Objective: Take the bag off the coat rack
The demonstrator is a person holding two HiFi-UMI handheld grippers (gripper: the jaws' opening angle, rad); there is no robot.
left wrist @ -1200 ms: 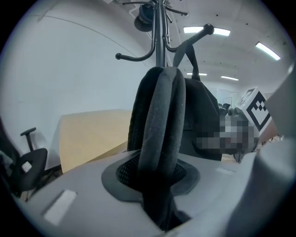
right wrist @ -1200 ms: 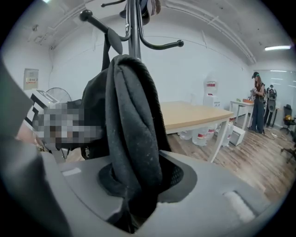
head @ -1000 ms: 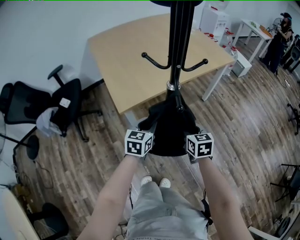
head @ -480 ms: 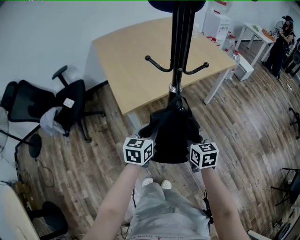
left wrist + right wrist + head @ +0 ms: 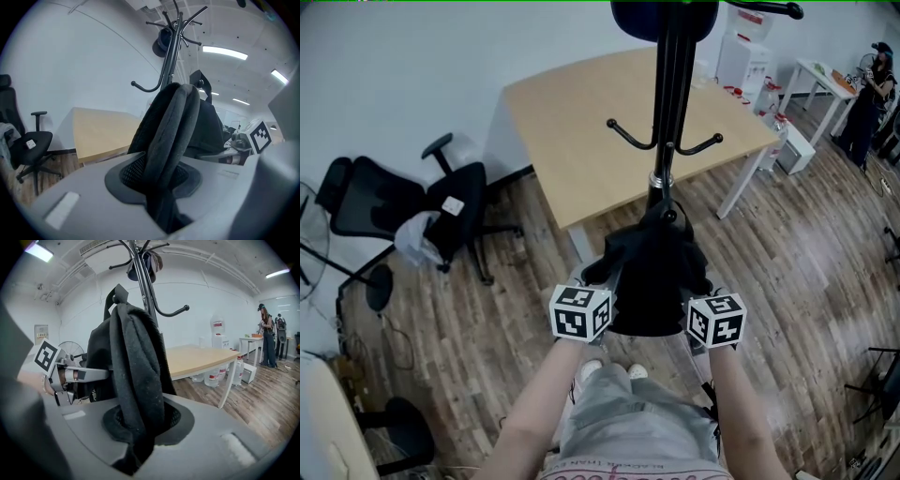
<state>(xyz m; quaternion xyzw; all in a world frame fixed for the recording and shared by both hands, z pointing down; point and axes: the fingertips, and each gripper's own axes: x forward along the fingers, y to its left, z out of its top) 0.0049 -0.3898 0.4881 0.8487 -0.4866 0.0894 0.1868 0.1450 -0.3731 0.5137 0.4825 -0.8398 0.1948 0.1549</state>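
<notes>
A black bag [image 5: 654, 281] hangs low in front of the black coat rack [image 5: 673, 103], its top close against the pole; whether it still sits on a hook is hidden. My left gripper [image 5: 602, 286] is shut on a padded black strap [image 5: 171, 122] at the bag's left side. My right gripper [image 5: 698, 292] is shut on a fold of the bag's dark cloth [image 5: 133, 362] at its right side. In the left gripper view the strap runs down between the jaws of the left gripper [image 5: 164, 192]. The right gripper [image 5: 138, 430] holds the cloth the same way.
A light wooden table [image 5: 581, 122] stands right behind the rack. A black office chair [image 5: 441, 206] with pale cloth on it is at the left by the wall. A dark hat [image 5: 661, 19] sits atop the rack. A person [image 5: 872, 94] stands at a far white desk.
Both grippers and the bag sit a little lower and further right in the head view, nearer my body. Both grips have stayed the same.
</notes>
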